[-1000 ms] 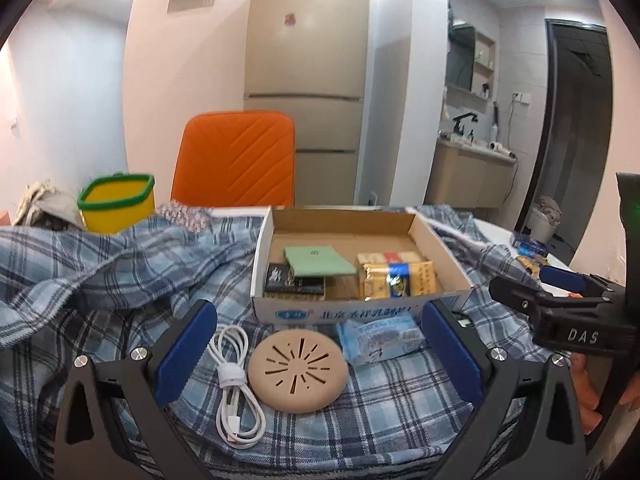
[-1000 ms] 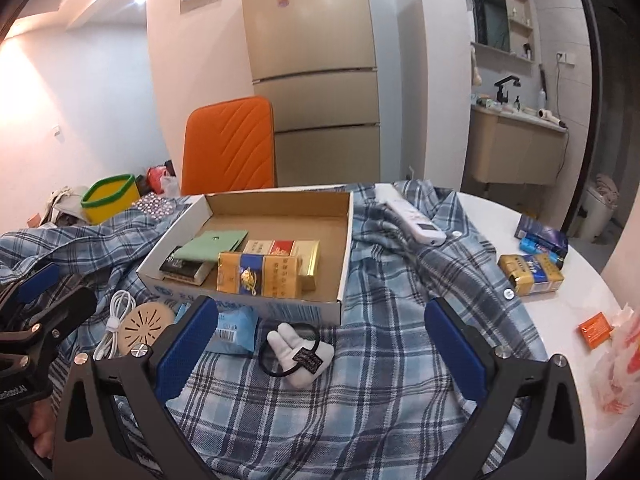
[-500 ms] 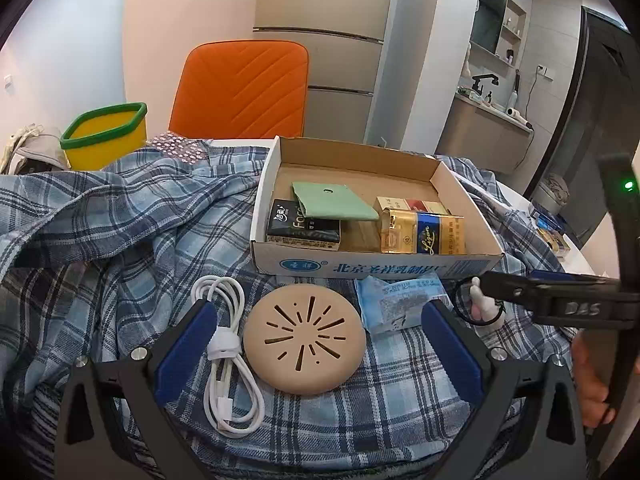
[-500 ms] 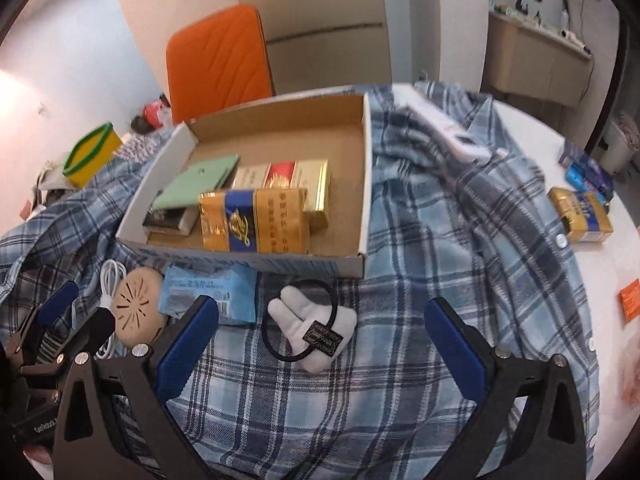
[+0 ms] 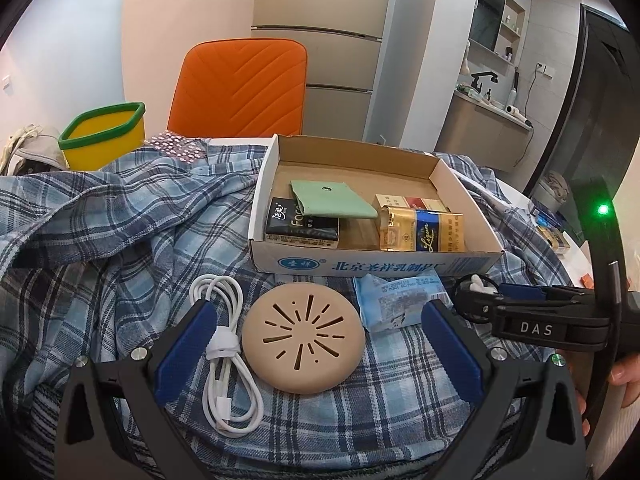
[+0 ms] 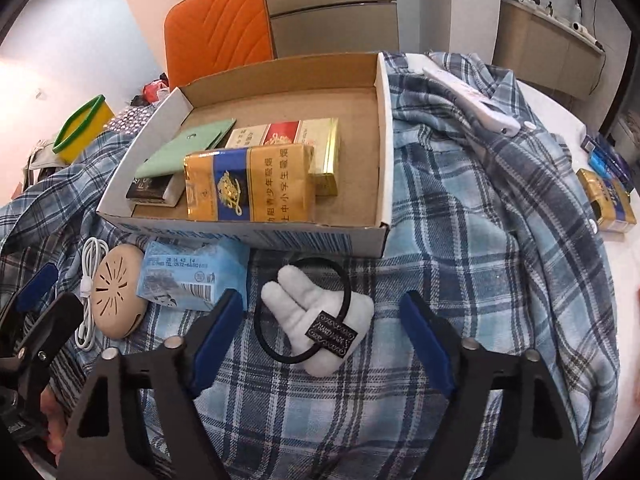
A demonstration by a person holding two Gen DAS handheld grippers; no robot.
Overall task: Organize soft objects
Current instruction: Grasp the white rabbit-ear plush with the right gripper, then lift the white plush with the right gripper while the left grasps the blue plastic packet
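Observation:
A black hair tie with a white plush charm (image 6: pixel 320 316) lies on the blue plaid shirt (image 6: pixel 472 264) in front of the cardboard box (image 6: pixel 384 152). My right gripper (image 6: pixel 324 332) is open and low, its blue pads on either side of the charm; it shows from the side in the left wrist view (image 5: pixel 476 304). My left gripper (image 5: pixel 316 344) is open, straddling a round tan vented disc (image 5: pixel 303 342) with a white coiled cable (image 5: pixel 224 344) at its left pad. A blue tissue pack (image 5: pixel 396 300) lies between disc and hair tie.
The box holds a green pouch (image 5: pixel 332 199), a black packet (image 5: pixel 302 226) and cigarette cartons (image 5: pixel 422 228). A yellow bin (image 5: pixel 104 136) and an orange chair (image 5: pixel 240 88) stand behind. A white remote (image 6: pixel 472 100) and more packs (image 6: pixel 608 200) lie at the right.
My right gripper has moved down and forward until its pads flank the plush hair tie. My left gripper has come closer over the tan disc.

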